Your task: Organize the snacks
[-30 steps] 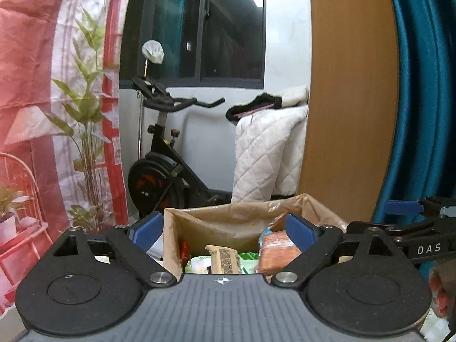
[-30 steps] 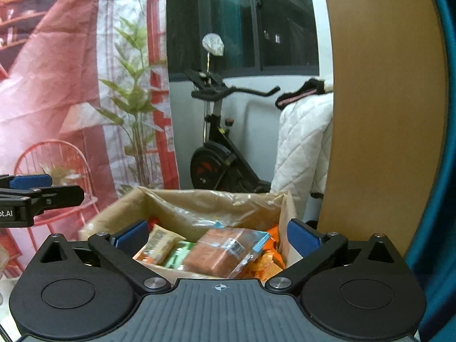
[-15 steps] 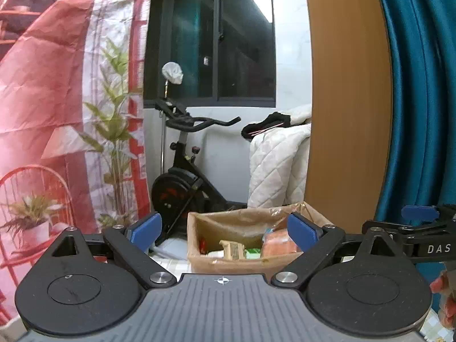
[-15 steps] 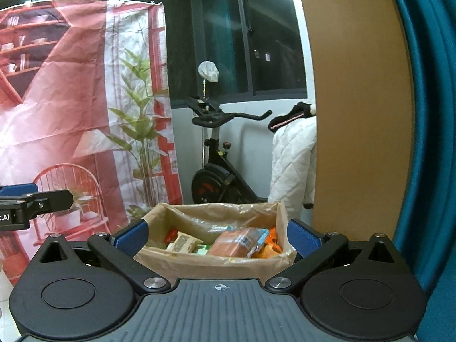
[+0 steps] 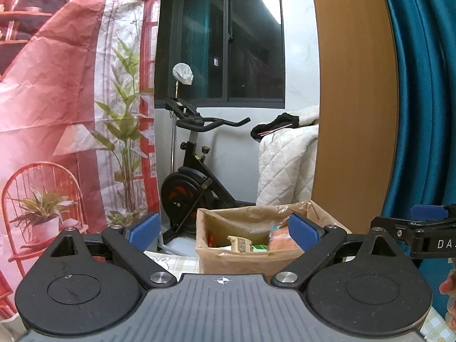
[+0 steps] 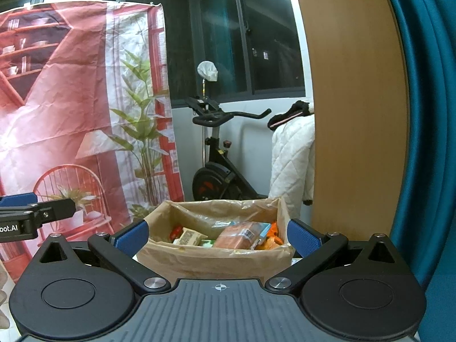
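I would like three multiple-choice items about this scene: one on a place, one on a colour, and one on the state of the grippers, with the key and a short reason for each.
1. Where are the snacks?
A. inside the paper-lined box
B. on the exercise bike
C. on the quilted blanket

2. What colour are the pads on the gripper fingers?
A. red
B. blue
C. green

3. How do both grippers stand?
A. shut on a snack
B. shut and empty
C. open and empty

Key:
1 A: packets lie in the paper-lined box.
2 B: the pads are blue.
3 C: the left gripper and right gripper have fingers wide apart, with nothing between them.
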`<state>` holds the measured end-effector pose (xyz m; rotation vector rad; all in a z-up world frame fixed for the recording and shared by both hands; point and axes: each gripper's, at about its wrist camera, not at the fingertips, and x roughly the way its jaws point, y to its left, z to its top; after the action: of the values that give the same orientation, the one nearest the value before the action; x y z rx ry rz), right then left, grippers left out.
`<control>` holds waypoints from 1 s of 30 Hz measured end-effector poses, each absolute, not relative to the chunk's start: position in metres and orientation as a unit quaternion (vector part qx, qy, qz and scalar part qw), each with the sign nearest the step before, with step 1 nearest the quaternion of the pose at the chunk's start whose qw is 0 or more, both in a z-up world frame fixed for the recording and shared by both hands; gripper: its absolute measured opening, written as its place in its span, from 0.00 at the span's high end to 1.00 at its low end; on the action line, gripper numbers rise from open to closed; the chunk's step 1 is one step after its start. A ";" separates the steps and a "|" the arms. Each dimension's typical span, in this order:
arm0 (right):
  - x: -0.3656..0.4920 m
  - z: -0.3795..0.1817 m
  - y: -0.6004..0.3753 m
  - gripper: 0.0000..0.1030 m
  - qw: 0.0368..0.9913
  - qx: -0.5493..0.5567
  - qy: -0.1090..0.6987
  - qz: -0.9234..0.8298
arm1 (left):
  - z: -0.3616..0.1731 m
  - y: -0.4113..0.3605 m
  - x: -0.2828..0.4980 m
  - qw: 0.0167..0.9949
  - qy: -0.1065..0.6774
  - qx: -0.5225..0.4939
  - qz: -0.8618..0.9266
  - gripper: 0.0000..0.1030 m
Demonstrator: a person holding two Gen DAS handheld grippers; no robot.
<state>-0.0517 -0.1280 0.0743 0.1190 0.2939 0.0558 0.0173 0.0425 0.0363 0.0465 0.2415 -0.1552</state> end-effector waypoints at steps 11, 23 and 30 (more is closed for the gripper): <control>-0.049 0.075 -0.126 0.01 0.986 0.061 0.152 0.032 | 0.039 0.042 0.016 0.990 0.122 0.023 -0.064 0.05; -0.049 0.075 -0.126 0.01 0.986 0.061 0.153 0.032 | 0.039 0.040 0.016 0.990 0.125 0.021 -0.061 0.05; -0.049 0.075 -0.126 0.01 0.986 0.060 0.154 0.032 | 0.039 0.041 0.016 0.990 0.129 0.017 -0.058 0.05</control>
<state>-0.0488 -0.1259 0.0751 0.1200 0.3094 0.0644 0.0157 0.0410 0.0389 0.0334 0.2584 -0.1154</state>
